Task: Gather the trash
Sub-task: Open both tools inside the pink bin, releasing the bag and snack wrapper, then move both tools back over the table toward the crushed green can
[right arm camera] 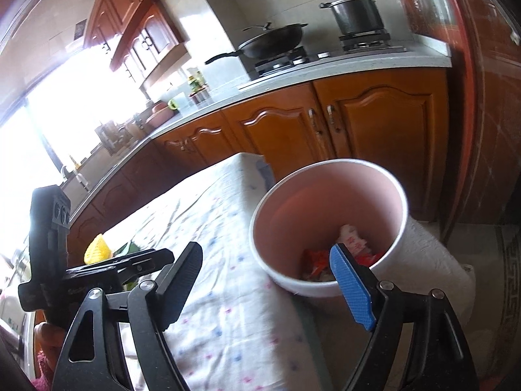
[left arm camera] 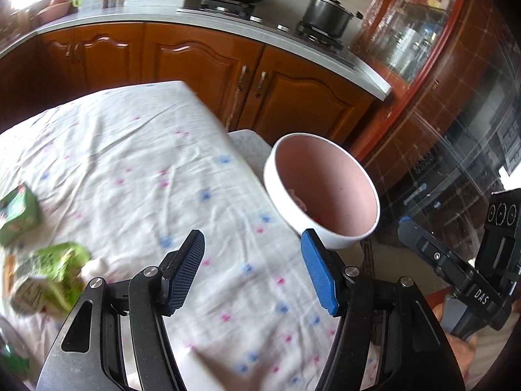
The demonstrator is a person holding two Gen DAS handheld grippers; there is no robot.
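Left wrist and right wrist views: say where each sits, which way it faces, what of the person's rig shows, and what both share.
Left wrist: rides on the left tool, open, facing over the clothed table toward the stove; green wrappers lie at left, the right tool's body at right.
Right wrist: rides on the right tool, open, facing the white bin holding trash; the left tool's body at left.
Shared: bin, table, wok, pot, wooden cabinets.
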